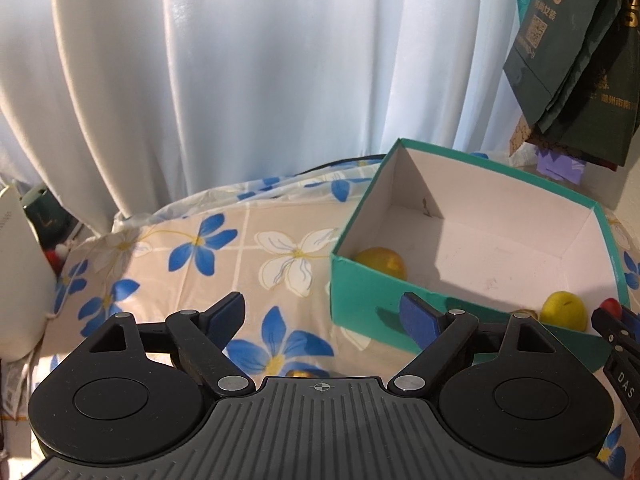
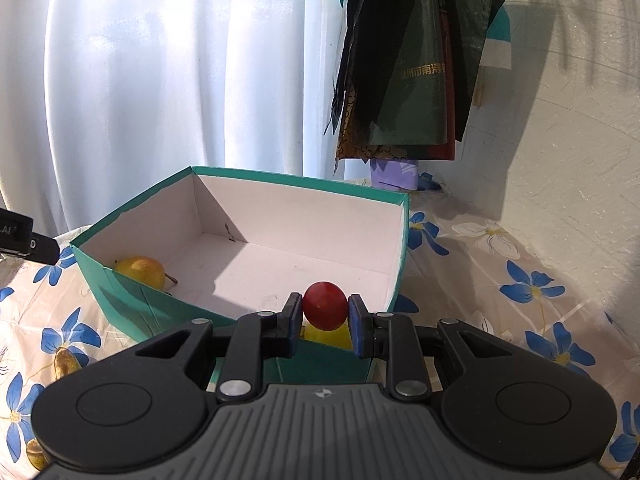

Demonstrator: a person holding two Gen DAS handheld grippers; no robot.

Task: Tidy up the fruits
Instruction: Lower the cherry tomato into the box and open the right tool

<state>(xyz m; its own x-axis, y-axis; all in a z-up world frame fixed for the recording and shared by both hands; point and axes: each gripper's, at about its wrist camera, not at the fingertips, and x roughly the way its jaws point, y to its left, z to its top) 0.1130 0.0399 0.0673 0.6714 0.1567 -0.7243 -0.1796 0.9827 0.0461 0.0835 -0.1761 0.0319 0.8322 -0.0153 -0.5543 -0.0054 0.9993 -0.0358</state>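
A teal box with a white inside stands on the flowered tablecloth; it also shows in the right wrist view. A yellow pear lies in its left corner, also seen in the left wrist view. A round yellow fruit lies at the near right wall. My right gripper is shut on a red round fruit, held over the box's near wall, above the yellow fruit. My left gripper is open and empty, left of the box.
White curtains hang behind the table. Dark green bags hang at the back right over a purple item. A golden fruit lies on the cloth left of the box. A white object stands at the far left.
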